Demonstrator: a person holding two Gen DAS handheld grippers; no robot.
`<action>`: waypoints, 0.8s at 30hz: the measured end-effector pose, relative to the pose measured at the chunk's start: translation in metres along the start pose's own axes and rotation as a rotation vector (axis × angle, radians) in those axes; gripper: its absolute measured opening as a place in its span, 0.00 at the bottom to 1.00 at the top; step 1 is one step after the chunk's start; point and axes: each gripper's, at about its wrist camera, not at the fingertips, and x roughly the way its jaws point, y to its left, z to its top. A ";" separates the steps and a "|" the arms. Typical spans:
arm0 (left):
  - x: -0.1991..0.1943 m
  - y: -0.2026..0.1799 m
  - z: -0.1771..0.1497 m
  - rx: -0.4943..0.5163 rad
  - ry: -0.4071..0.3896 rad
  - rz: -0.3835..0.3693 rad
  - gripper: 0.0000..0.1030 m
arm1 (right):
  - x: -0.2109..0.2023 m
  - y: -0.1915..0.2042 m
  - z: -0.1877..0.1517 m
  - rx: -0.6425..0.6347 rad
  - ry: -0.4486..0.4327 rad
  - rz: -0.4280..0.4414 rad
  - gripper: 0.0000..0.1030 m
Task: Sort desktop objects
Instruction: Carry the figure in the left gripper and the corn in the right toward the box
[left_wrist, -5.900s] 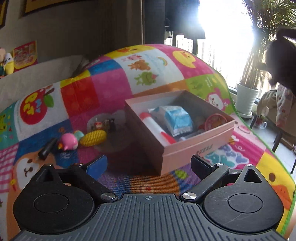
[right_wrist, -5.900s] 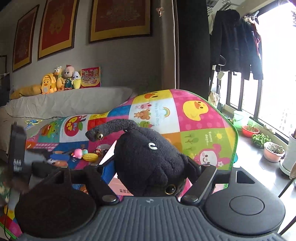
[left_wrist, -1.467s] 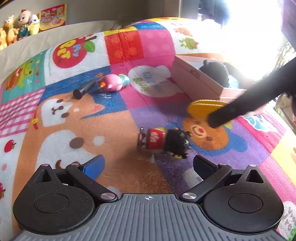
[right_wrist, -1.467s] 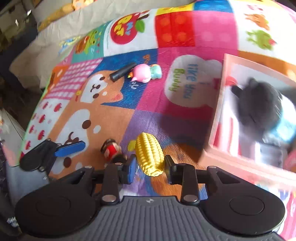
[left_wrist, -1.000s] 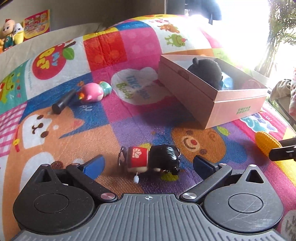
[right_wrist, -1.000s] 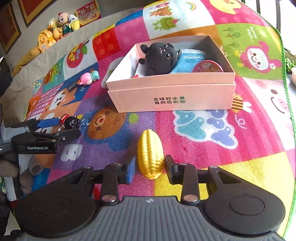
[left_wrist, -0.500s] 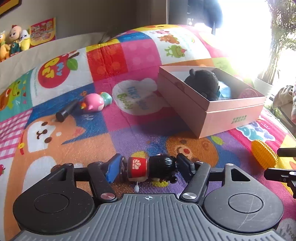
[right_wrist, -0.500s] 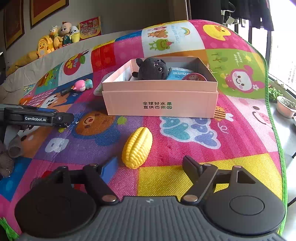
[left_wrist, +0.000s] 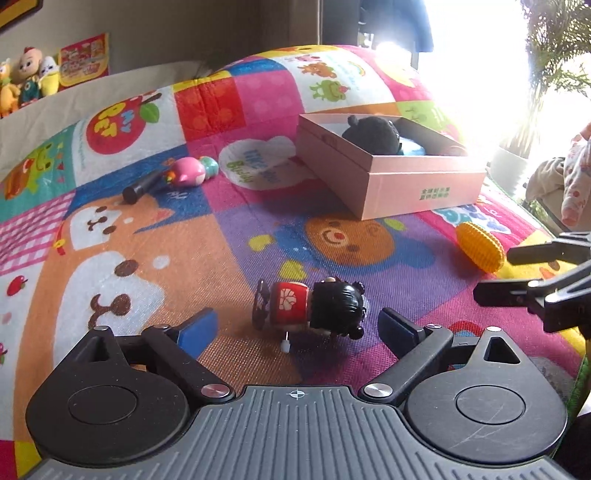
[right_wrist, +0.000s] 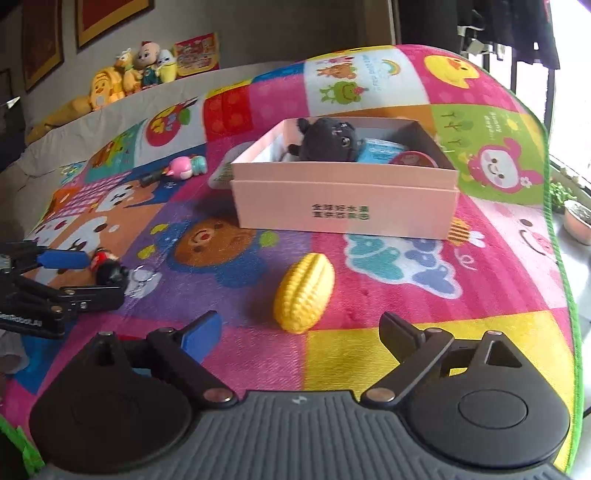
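Both grippers had just opened wide — the right gripper (right_wrist: 301, 326) let the toy corn (right_wrist: 304, 291) rest on the mat (right_wrist: 424, 339), the left gripper (left_wrist: 297, 326) freed the doll (left_wrist: 314, 306); neither reached the box (right_wrist: 343, 206), so sorting remained.

Left wrist view: your left gripper (left_wrist: 297, 328) over the patchwork play mat (left_wrist: 155, 266).

Your jaws have just been opening and now stand wide; the small figure toy (left_wrist: 314, 308), red body and black head, lies on its side on the mat between them, touched by neither pad. Beyond it sits the pink box (left_wrist: 391, 173) holding a black plush (left_wrist: 373, 134). The yellow corn toy (left_wrist: 479, 246) lies at right, just beside your right gripper (left_wrist: 517, 271), whose fingers stand apart. A pink toy (left_wrist: 188, 172) and black cylinder (left_wrist: 142, 187) lie far left.
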 end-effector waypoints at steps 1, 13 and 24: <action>0.000 0.002 0.000 -0.014 0.002 -0.001 0.95 | 0.000 0.005 0.000 -0.004 0.005 0.024 0.90; 0.002 0.011 -0.001 -0.075 0.000 -0.031 0.97 | 0.001 0.021 0.019 -0.057 -0.012 -0.014 0.89; 0.001 0.012 -0.001 -0.077 -0.003 -0.028 0.97 | 0.022 0.003 0.017 0.075 0.018 -0.086 0.76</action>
